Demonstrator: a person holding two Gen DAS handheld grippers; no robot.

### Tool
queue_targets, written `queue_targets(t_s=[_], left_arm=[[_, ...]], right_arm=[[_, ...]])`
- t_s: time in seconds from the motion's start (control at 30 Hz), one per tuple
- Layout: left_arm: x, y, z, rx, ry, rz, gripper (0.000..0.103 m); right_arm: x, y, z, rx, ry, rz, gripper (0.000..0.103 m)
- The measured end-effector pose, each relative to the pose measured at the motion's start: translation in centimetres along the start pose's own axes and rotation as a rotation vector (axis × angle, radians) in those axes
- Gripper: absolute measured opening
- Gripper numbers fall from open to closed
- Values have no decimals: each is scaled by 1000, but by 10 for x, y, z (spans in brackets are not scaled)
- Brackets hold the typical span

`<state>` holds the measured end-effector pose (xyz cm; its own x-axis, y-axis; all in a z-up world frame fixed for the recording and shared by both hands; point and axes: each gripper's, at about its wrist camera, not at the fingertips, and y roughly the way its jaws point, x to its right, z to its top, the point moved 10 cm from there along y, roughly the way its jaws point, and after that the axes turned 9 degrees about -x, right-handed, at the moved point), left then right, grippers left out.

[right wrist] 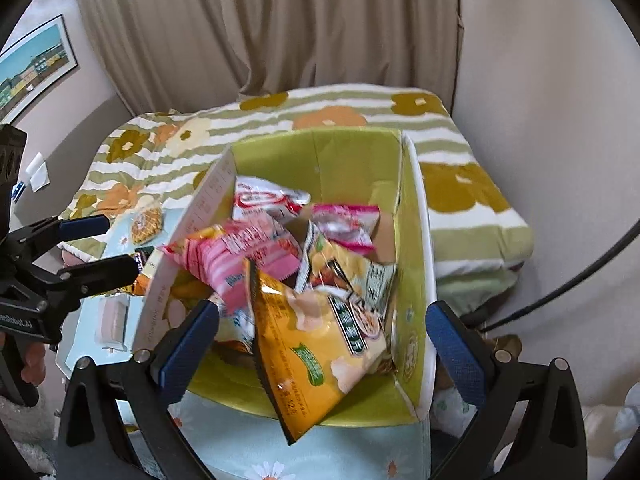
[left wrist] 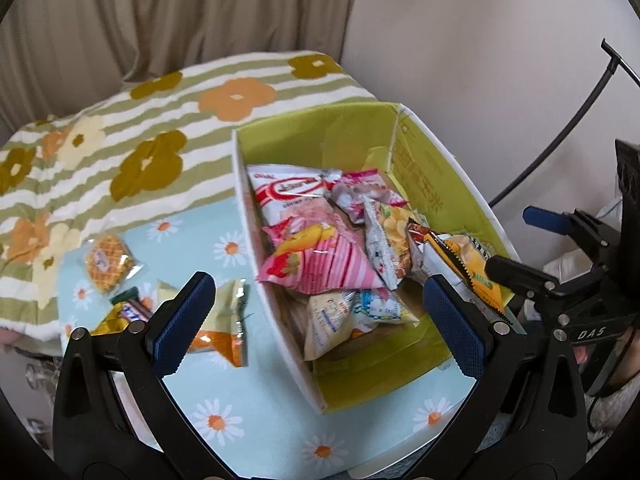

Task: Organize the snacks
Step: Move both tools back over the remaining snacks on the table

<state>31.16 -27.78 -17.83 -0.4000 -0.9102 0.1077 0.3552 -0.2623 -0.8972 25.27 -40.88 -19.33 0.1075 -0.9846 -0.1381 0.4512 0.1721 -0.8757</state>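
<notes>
With both grippers spread and empty, right gripper [right wrist: 320,332] over the box [right wrist: 416,208] and left gripper [left wrist: 316,312] at its left wall, note the orange bag [right wrist: 304,344] overhanging the near rim: a nudge may tip it out.

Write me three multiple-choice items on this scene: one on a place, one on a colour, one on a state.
1. Where does the waffle packet lie?
A. on the daisy cloth beside the box
B. inside it
C. under it

2. What colour are the box's inner walls?
A. red
B. green
C. black

3. How does the left gripper stand?
A. shut on a packet
B. shut on nothing
C. open, holding nothing

Key:
1 A, the packet sits on the cloth left of the box wall.
2 B, all inner walls in view are green.
3 C, its fingers are wide apart with nothing gripped.
</notes>
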Motion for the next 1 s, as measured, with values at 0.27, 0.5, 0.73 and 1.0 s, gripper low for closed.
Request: queue_targets(t_s=[0.27, 0.5, 0.73, 1.0], left_arm=[[-45, -45, -27, 61, -119, 117, 103], [-114, -84, -70, 94, -276, 198, 103], [-178, -96, -125, 68, -395, 211, 103], [-226, -70, -163, -45, -441, 175, 103]], right_arm=[[-44, -14, 16, 50, -126, 84, 103], [-94, -21, 26, 82, -214, 124, 103], [-158, -9, 29, 90, -271, 171, 103], [-230, 29, 37, 2, -325, 221, 103]])
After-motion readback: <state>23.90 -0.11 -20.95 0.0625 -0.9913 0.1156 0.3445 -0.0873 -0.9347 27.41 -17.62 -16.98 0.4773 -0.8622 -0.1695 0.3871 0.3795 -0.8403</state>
